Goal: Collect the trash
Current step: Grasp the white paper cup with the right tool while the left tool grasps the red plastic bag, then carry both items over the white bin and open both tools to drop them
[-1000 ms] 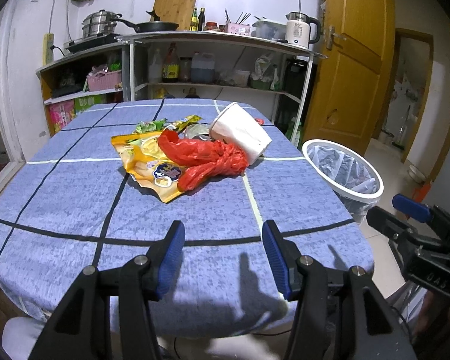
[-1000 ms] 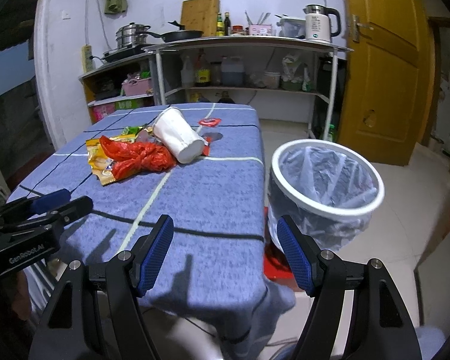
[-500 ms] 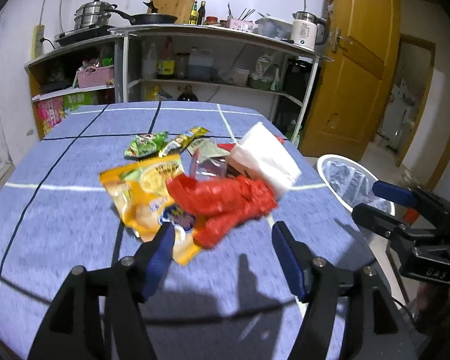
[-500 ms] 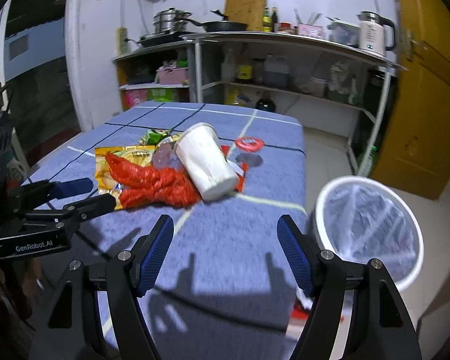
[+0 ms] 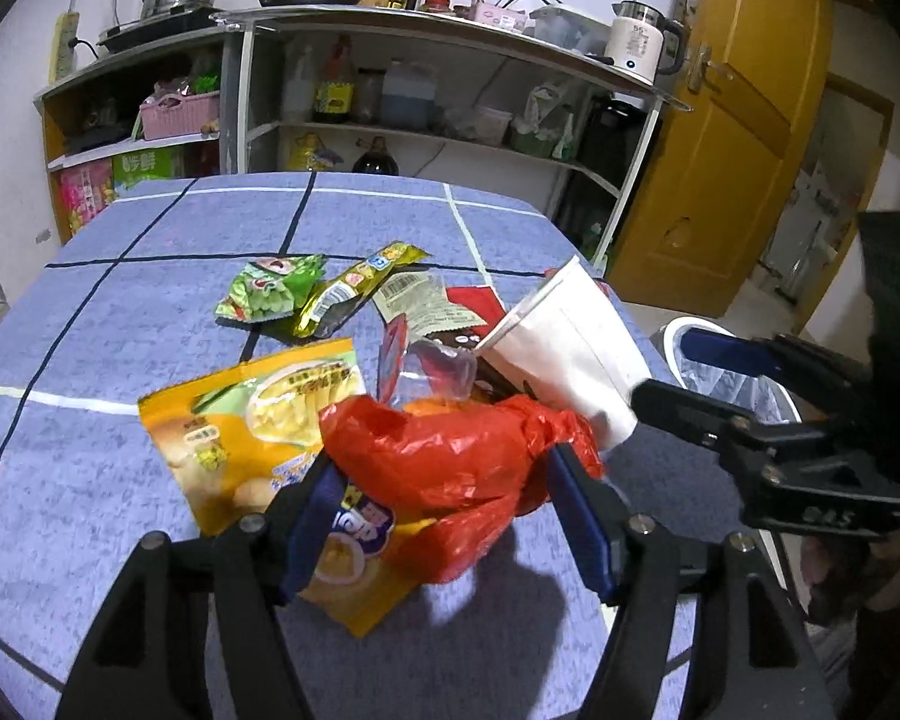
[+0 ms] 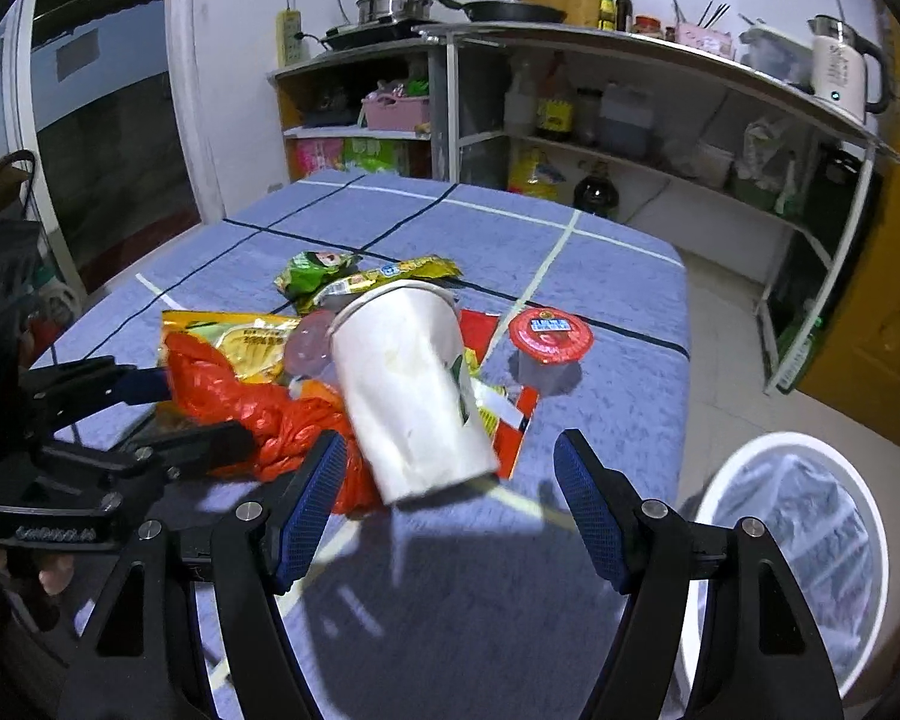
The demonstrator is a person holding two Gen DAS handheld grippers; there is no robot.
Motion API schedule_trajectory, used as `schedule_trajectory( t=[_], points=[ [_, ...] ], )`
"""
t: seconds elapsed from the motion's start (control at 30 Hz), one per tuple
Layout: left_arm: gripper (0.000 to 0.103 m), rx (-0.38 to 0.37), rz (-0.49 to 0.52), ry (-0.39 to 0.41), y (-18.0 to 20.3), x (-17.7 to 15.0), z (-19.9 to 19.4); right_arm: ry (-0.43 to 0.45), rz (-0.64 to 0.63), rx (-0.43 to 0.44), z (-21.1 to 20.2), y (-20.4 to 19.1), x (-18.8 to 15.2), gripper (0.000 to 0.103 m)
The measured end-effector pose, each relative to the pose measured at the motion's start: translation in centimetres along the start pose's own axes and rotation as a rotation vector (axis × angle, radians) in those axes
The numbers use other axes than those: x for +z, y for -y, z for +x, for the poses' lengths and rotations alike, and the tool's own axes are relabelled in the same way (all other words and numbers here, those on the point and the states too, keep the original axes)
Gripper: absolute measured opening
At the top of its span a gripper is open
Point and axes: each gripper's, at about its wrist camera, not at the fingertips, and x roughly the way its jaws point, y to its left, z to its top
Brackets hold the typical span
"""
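The white electric kettle (image 5: 641, 47) on the top shelf shows the small number "55" near its top. The black body of the right gripper (image 5: 825, 516), seen from the left wrist camera, has pale marks that look like "0A5". The food packets on the counter carry printing too small or blurred to read.

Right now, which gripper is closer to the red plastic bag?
Left. The left gripper straddles the red plastic bag, jaws open. The right gripper sits beside it, facing the white paper cup.
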Motion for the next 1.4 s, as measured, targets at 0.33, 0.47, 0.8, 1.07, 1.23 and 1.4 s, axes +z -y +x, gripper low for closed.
schedule_trajectory(
  t=[0.33, 0.47, 0.8, 1.07, 1.23, 1.4],
  points=[
    [0.07, -0.059, -0.033, -0.004, -1.0, 0.9, 1.0, -0.077, -0.035, 0.093, 4.3, 0.6, 1.6, 0.072],
    [0.061, -0.1, -0.027, -0.008, -0.9, 0.8, 1.2, -0.117, 0.009, 0.124, 5.0, 1.4, 1.6, 0.07],
    [0.045, -0.121, 0.003, 0.01, -0.2, 0.9, 1.0, -0.138, 0.102, 0.174, 4.4, 2.3, 1.0, 0.051],
    [0.041, -0.119, 0.012, 0.056, 0.2, 0.8, -0.5, -0.112, 0.143, 0.153, 2.4, 3.5, 0.0, 0.05],
    [0.041, -0.127, 0.015, 0.088, 0.5, 1.2, -2.2, -0.073, 0.177, 0.153, 0.3, 4.3, -0.6, 0.05],
    [0.041, -0.152, 0.033, 0.099, 2.1, 2.1, -2.8, -0.027, 0.229, 0.118, -2.5, 6.1, -1.5, 0.05]
  ],
)
